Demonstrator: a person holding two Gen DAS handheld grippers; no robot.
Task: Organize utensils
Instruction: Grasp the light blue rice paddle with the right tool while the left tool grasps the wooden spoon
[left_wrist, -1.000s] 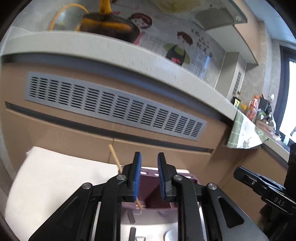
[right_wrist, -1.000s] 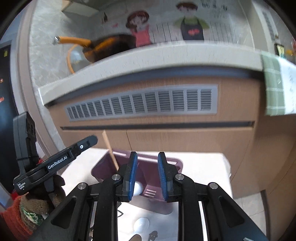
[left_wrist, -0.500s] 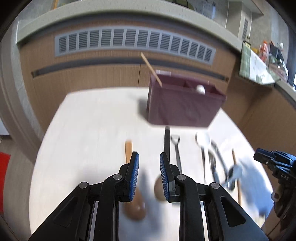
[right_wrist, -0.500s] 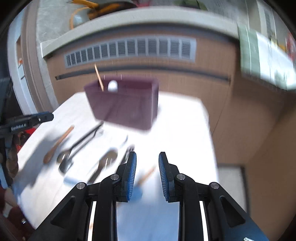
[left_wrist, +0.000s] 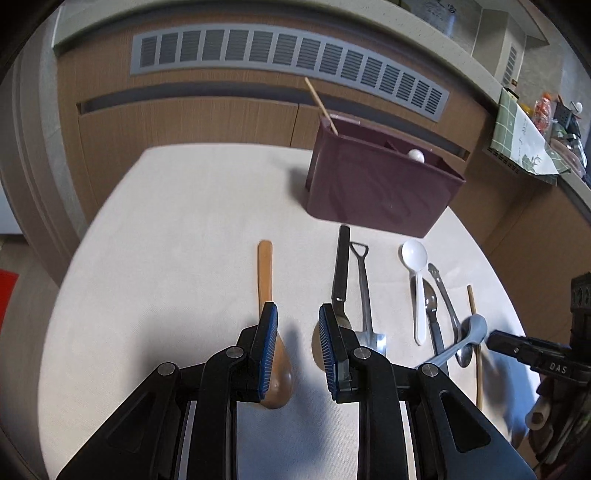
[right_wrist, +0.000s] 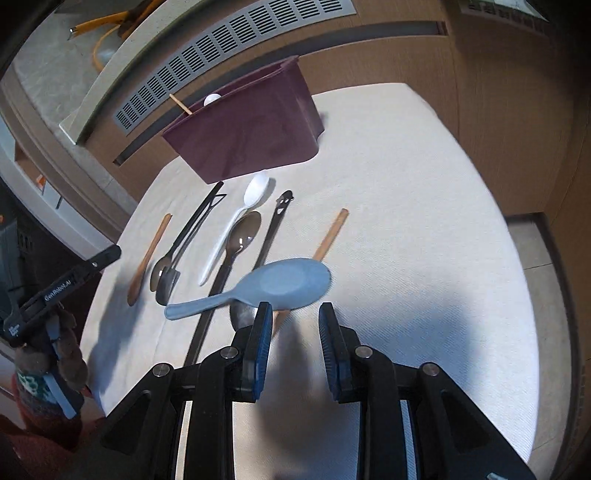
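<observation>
I have both grippers angled down over the white-clothed table (left_wrist: 177, 206), and neither one holds anything. My left gripper (left_wrist: 297, 345) stands with its jaws apart and only cloth in the gap; the wooden spoon (left_wrist: 266, 295) lies just left of that gap, its bowl tucked under the left pad and its handle running toward the far edge. Just right of the gap lies a black-handled spoon (left_wrist: 340, 266), its bowl half hidden behind the right pad, with a metal utensil with a loop handle (left_wrist: 364, 291) alongside it.

My right gripper (right_wrist: 295, 349) has just been opening its jaws, and nothing sits between them but bare cloth. The blue rice paddle (right_wrist: 284, 282) lies just beyond its fingertips, head toward the right, handle pointing left, resting across the other utensils. Under it and beyond lie a chopstick (right_wrist: 330, 234), a dark metal spoon with a slotted handle (right_wrist: 275, 221), a dark plastic spoon (right_wrist: 242, 234) and a white plastic spoon (right_wrist: 255, 190).

The maroon utensil holder (right_wrist: 251, 133) stands near the table's far edge, well apart from both grippers, already with a chopstick (left_wrist: 320, 103) leaning at its left end and a white spoon (left_wrist: 416, 155) in another compartment.
</observation>
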